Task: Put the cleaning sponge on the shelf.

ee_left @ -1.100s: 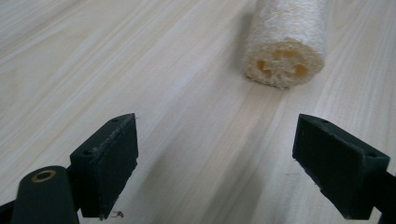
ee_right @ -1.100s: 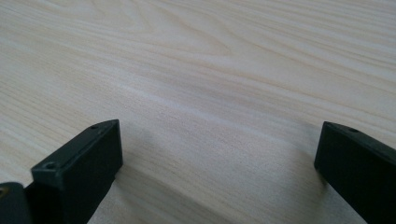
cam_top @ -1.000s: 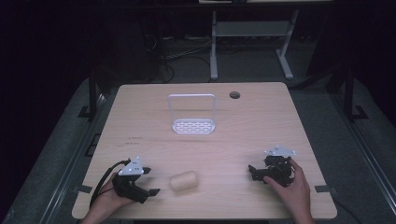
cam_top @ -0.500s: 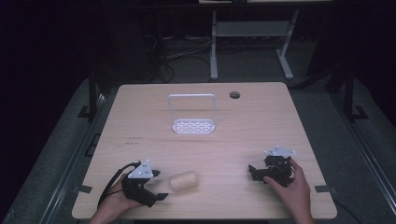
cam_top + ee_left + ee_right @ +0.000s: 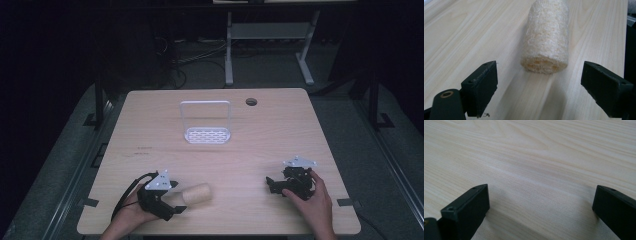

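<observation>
- Pale wood table (image 5: pixel 280 125) carries a white wire rack (image 5: pixel 207 125) at its 12 o'clock, well apart from both tongs.
- Straw-coloured loofah roll (image 5: pixel 197 194) lies on its side near the 6 o'clock edge, just at 3 o'clock of the left gripper (image 5: pixel 172 207); in the left gripper view the roll (image 5: pixel 547 37) sits ahead of the spread jaws, not yet between them, its cut end facing them.
- Right gripper (image 5: pixel 271 184), jaws parted and empty, rests at the table's 4 o'clock.
- Judged next: the left tongs advance until the roll's middle lies between the pads, then close gently; the fibre looks compressible.
</observation>
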Demonstrator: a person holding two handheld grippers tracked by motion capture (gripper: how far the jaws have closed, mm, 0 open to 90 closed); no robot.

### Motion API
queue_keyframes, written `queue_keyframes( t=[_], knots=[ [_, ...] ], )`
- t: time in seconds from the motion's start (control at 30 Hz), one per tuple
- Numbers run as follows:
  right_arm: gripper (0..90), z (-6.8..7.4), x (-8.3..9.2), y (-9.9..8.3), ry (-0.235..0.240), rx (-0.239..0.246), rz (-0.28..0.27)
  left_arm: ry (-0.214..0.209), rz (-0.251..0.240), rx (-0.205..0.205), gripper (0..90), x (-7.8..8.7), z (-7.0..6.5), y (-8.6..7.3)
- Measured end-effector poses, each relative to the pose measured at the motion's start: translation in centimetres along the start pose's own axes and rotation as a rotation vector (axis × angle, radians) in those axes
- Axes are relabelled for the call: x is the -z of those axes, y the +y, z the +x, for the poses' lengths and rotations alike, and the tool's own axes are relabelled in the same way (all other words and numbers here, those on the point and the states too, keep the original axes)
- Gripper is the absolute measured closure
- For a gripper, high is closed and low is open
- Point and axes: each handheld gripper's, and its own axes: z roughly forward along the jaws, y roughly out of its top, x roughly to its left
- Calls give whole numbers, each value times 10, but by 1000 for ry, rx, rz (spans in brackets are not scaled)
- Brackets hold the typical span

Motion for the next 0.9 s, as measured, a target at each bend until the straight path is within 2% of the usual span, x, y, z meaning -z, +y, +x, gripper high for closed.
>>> queue_keyframes(
  t=[0.37, 0.57, 0.9],
  knots=[
    [5, 0, 0, 0, 0, -1, -2, -3, -15, -7, 130, -6, 0, 11],
    [5, 0, 0, 0, 0, -1, -2, 0, -35, -20, 130, -12, 1, 22],
    [5, 0, 0, 0, 0, 2, -2, -34, -40, -36, 130, -26, -2, 36]
  ],
)
